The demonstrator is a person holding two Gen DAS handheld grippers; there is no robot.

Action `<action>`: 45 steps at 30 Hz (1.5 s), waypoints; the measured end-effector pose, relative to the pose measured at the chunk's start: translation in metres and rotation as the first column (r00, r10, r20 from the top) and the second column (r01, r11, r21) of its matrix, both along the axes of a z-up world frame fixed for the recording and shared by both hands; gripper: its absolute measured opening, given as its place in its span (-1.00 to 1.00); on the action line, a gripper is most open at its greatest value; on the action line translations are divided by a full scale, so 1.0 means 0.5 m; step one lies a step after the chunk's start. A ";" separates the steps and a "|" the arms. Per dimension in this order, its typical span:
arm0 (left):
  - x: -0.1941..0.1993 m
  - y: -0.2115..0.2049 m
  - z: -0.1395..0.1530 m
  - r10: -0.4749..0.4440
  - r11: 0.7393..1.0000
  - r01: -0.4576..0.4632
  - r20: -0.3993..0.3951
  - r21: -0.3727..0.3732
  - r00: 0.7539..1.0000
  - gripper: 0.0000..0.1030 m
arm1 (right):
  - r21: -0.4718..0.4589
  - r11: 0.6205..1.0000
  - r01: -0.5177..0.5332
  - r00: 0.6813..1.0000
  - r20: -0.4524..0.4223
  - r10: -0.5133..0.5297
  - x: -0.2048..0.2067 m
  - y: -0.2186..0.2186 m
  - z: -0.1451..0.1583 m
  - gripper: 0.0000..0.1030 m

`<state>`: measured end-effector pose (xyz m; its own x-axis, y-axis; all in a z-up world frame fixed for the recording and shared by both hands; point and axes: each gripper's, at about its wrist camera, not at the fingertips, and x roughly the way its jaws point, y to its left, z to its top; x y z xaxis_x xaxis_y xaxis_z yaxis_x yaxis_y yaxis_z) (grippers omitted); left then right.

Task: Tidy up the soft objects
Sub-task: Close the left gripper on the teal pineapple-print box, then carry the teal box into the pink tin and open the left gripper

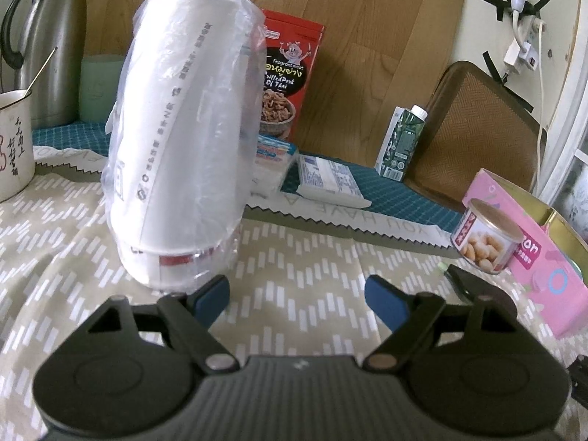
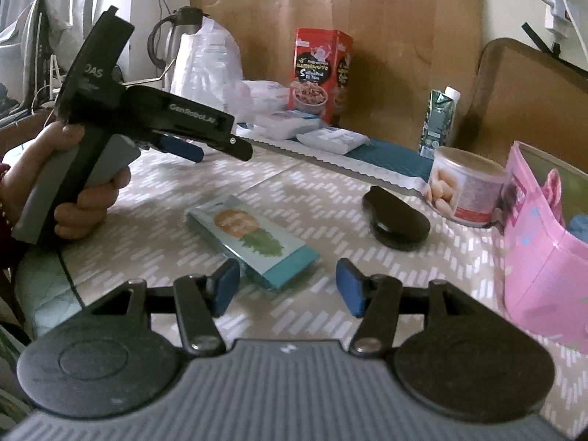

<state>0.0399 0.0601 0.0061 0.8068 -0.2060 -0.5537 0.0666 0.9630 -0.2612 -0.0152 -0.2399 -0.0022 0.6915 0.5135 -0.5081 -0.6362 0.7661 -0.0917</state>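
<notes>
Both grippers spread over the patterned surface, nothing pinched.

Largest: bagged stack of paper cups, upright mid-surface, just ahead of the left gripper, its jaws wide and empty (one pad close beside the bag; contact unclear). Pink box at the right edge, a round tin beside it. Teal tissue pack lies flat near the front edge, just beyond the right gripper, jaws apart, clear of it.
</notes>
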 end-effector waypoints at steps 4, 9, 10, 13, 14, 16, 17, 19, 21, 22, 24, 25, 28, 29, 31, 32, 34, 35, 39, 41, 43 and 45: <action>-0.005 0.008 0.002 -0.024 0.999 0.024 -0.002 -0.027 1.000 0.63 | -0.001 1.000 -0.003 1.000 0.001 0.003 0.002 0.001 0.000 0.18; -0.027 0.018 0.004 -0.086 0.991 0.085 -0.012 -0.101 0.996 0.63 | 0.002 1.000 0.002 1.000 0.004 -0.002 -0.001 0.000 -0.001 0.18; -0.034 0.016 0.005 -0.100 0.989 0.098 -0.012 -0.113 0.995 0.63 | 0.001 1.000 0.002 1.000 0.006 -0.002 -0.001 0.001 -0.001 0.18; -0.060 0.002 0.010 -0.155 0.978 0.150 -0.020 -0.143 0.988 0.63 | 0.003 1.000 -0.003 1.000 0.005 0.002 -0.001 0.000 -0.001 0.17; -0.068 -0.006 0.013 -0.167 0.977 0.163 -0.023 -0.134 0.986 0.63 | 0.006 1.000 -0.005 1.000 0.002 0.005 0.000 0.001 -0.001 0.17; -0.083 -0.016 0.016 -0.180 0.977 0.175 -0.033 -0.123 0.983 0.63 | 0.010 1.000 -0.009 1.000 -0.004 0.009 0.002 0.000 -0.001 0.17; -0.085 -0.019 0.014 -0.191 0.974 0.183 -0.046 -0.135 0.981 0.61 | 0.012 1.000 -0.009 1.000 -0.005 0.009 0.002 0.001 -0.001 0.17; -0.089 -0.031 0.010 -0.198 0.970 0.187 -0.058 -0.155 0.979 0.60 | 0.012 1.000 -0.014 1.000 -0.006 0.014 0.002 0.000 -0.002 0.17; -0.094 -0.055 0.008 -0.235 0.965 0.226 -0.049 -0.133 0.971 0.56 | 0.027 0.999 -0.030 0.999 -0.020 0.030 0.003 0.003 -0.002 -0.04; -0.099 -0.070 0.008 -0.240 0.966 0.234 -0.048 -0.110 0.970 0.59 | 0.042 0.999 -0.025 0.999 -0.032 0.027 0.004 0.005 -0.003 -0.21; -0.108 -0.097 0.009 -0.221 0.975 0.219 -0.043 -0.031 0.974 0.59 | 0.055 0.998 -0.034 0.999 -0.037 0.036 0.002 0.013 -0.004 -0.28; -0.108 -0.101 0.011 -0.222 0.975 0.221 -0.046 -0.028 0.974 0.58 | 0.043 0.999 -0.031 0.999 -0.021 0.031 -0.003 0.017 -0.004 -0.29; -0.099 -0.092 0.019 -0.224 0.970 0.215 -0.071 -0.110 0.972 0.47 | 0.065 0.998 -0.006 1.000 0.014 0.005 -0.013 0.007 -0.001 -0.30; -0.095 -0.094 0.023 -0.225 0.968 0.215 -0.074 -0.126 0.971 0.44 | 0.084 0.996 0.006 1.000 0.021 -0.008 -0.014 0.001 0.001 -0.30; -0.089 -0.103 0.037 -0.229 0.965 0.218 -0.068 -0.144 0.971 0.43 | 0.121 0.992 0.037 0.999 0.027 -0.041 -0.015 -0.012 0.005 -0.31; -0.085 -0.112 0.047 -0.231 0.964 0.221 -0.057 -0.147 0.971 0.43 | 0.136 0.990 0.050 0.998 0.029 -0.054 -0.016 -0.018 0.007 -0.31; -0.079 -0.129 0.070 -0.243 0.960 0.237 -0.026 -0.149 0.970 0.43 | 0.160 0.985 0.072 0.996 0.042 -0.079 -0.017 -0.031 0.015 -0.31; -0.076 -0.142 0.085 -0.256 0.956 0.253 -0.003 -0.150 0.967 0.43 | 0.168 0.982 0.084 0.994 0.053 -0.094 -0.018 -0.037 0.020 -0.32; -0.052 -0.221 0.138 -0.323 0.936 0.329 0.063 -0.123 0.944 0.43 | 0.229 0.960 0.162 0.976 0.105 -0.190 -0.021 -0.087 0.053 -0.32; -0.036 -0.277 0.160 -0.371 0.920 0.379 0.090 -0.100 0.924 0.43 | 0.252 0.945 0.207 0.960 0.134 -0.246 -0.022 -0.119 0.073 -0.32; -0.024 -0.331 0.174 -0.412 0.903 0.421 0.108 -0.082 0.905 0.43 | 0.271 0.928 0.255 0.938 0.164 -0.306 -0.024 -0.160 0.091 -0.32; -0.009 -0.393 0.180 -0.457 0.882 0.466 0.114 -0.067 0.882 0.43 | 0.277 0.912 0.303 0.915 0.184 -0.360 -0.023 -0.198 0.103 -0.32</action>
